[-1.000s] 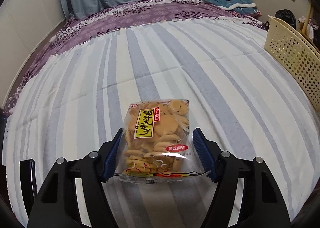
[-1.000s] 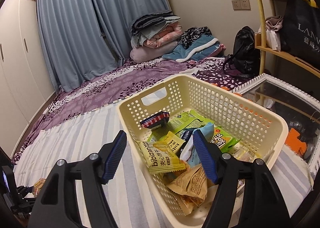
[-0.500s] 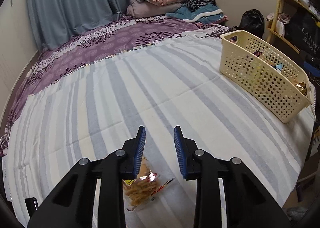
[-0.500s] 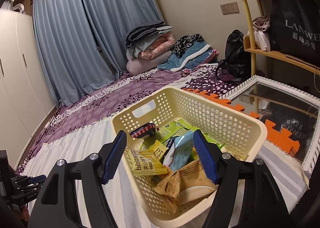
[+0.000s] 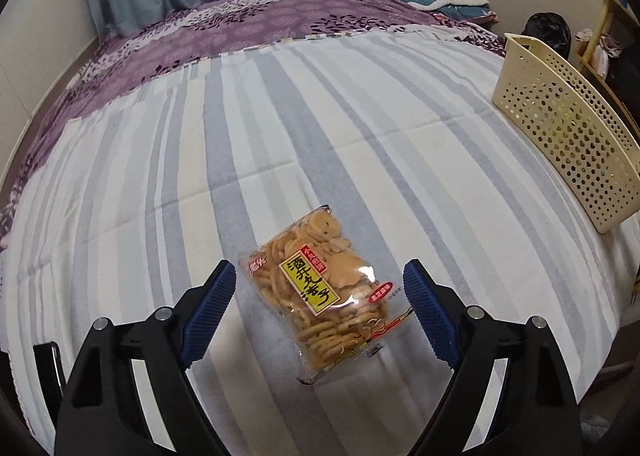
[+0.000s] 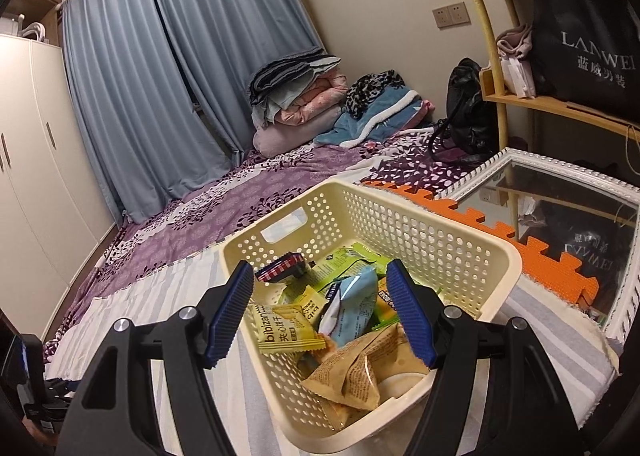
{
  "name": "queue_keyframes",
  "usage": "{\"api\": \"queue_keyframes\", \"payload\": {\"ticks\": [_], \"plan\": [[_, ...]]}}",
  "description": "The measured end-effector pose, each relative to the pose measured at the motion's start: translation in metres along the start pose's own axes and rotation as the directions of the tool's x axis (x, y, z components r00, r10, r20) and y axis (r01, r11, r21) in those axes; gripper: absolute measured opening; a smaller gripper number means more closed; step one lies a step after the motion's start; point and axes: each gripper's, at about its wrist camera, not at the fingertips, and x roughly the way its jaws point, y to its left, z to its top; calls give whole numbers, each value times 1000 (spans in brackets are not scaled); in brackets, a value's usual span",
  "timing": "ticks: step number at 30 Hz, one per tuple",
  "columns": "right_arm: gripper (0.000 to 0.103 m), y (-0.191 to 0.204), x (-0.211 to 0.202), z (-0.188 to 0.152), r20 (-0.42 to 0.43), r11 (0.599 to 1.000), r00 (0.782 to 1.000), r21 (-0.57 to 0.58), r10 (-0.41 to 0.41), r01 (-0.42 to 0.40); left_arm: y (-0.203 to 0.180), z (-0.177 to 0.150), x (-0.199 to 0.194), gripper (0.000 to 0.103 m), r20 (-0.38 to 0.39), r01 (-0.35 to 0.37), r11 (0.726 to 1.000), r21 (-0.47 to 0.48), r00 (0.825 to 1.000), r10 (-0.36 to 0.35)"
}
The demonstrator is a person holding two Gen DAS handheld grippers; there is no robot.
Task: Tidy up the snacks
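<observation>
The left gripper (image 5: 320, 292) has swung back over the cracker bag (image 5: 320, 296), jaws opening around it untouched, far from the basket (image 5: 568, 128), so it's still not packed.

Right gripper (image 6: 320, 306) hovers over the near end of the cream basket (image 6: 460, 244), blue pads spread, nothing between them. Inside lies a heap of snacks: a yellow packet (image 6: 286, 330), a light blue pouch (image 6: 352, 306), a tan bag (image 6: 360, 372). The basket sits on a striped blanket (image 6: 160, 296).
</observation>
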Motion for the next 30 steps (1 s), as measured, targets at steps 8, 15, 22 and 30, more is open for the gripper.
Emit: {"api": "queue_keyframes", "payload": {"ticks": [8,15,22,30], "plan": [[69,13,-2,2,7,1000,1000,-24,-4,5,3,-12,30,91,-46,56,996,-73,997,-60],[69,11,-4,4,22,1000,1000,-17,-13,14,3,-11,32,62,-19,42,995,-89,999,-44],[69,1,-9,7,48,1000,999,7,-24,23,-23,9,2,59,62,55,998,-13,997,-54],[69,-25,-15,7,53,998,997,46,-55,52,-97,65,-31,59,152,142,981,135,975,-162]]}}
